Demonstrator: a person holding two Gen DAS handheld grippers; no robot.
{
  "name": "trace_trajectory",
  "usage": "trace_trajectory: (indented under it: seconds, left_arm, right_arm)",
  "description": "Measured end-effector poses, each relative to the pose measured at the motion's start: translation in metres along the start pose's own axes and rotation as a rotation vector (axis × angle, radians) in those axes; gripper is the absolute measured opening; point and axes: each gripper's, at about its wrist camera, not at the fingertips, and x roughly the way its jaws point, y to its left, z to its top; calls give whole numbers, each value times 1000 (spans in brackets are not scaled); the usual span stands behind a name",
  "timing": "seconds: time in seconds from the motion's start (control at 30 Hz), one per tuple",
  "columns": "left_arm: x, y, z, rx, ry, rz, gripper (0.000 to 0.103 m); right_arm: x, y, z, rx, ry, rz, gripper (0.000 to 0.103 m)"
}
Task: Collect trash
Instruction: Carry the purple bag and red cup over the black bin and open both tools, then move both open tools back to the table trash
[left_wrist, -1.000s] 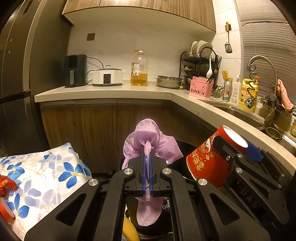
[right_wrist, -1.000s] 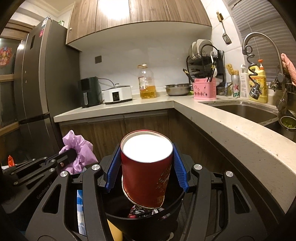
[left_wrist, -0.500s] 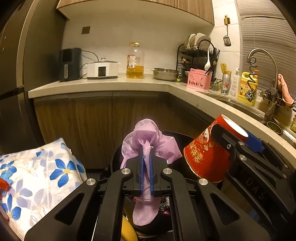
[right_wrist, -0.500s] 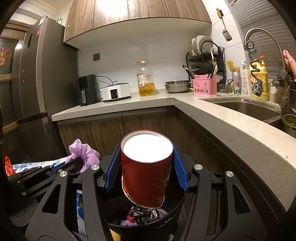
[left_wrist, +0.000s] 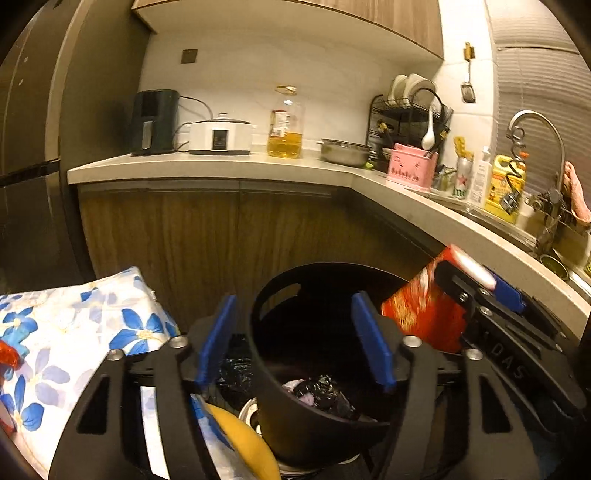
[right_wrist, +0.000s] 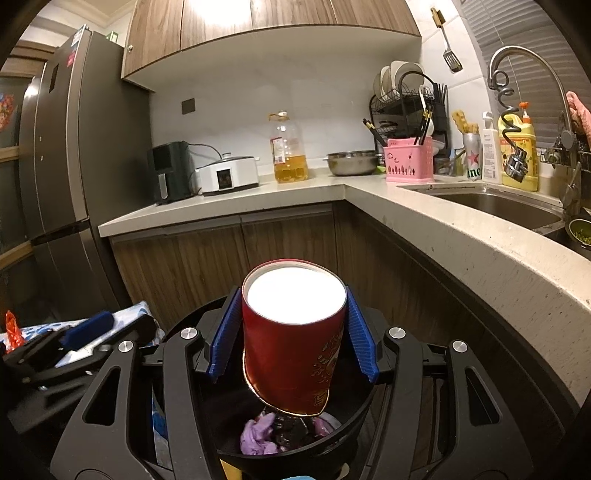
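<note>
A black trash bin (left_wrist: 295, 417) stands on the floor below both grippers. My left gripper (left_wrist: 293, 343) is open and empty over the bin's left rim. The purple plastic bag (right_wrist: 255, 437) lies inside the bin (right_wrist: 354, 417) among dark trash. My right gripper (right_wrist: 293, 343) is shut on a red paper cup (right_wrist: 291, 347), held upside down just above the bin's opening. The cup also shows in the left wrist view (left_wrist: 424, 317), at the bin's right side.
A white cloth with blue flowers (left_wrist: 66, 354) lies left of the bin, with a red wrapper (right_wrist: 11, 328) on it. A yellow object (left_wrist: 243, 443) sits by the bin's base. Wooden cabinets (left_wrist: 221, 236) and an L-shaped counter (right_wrist: 480, 240) stand behind and to the right.
My left gripper opened and let go of the purple bag, which dropped into the bin. The right gripper kept the red cup over the bin.
</note>
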Motion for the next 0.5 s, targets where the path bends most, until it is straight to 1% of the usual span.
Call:
trace_trajectory:
  seconds: [0.1, 0.2, 0.23, 0.33, 0.5]
  left_arm:
    - [-3, 11, -1, -21, -4, 40, 75]
    - [-6, 20, -2, -54, 7, 44, 76]
    - [-8, 23, -3, -64, 8, 50, 78]
    - [-15, 27, -5, -68, -2, 70, 84]
    - [-29, 35, -8, -81, -2, 99, 87]
  right_arm:
    - [0, 0, 0, 4, -2, -4, 64]
    - [-1, 0, -2, 7, 5, -6, 65]
    - [-2, 0, -3, 9, 8, -6, 65]
    - [-7, 3, -5, 10, 13, -11, 69]
    - [-19, 9, -10, 17, 29, -9, 75]
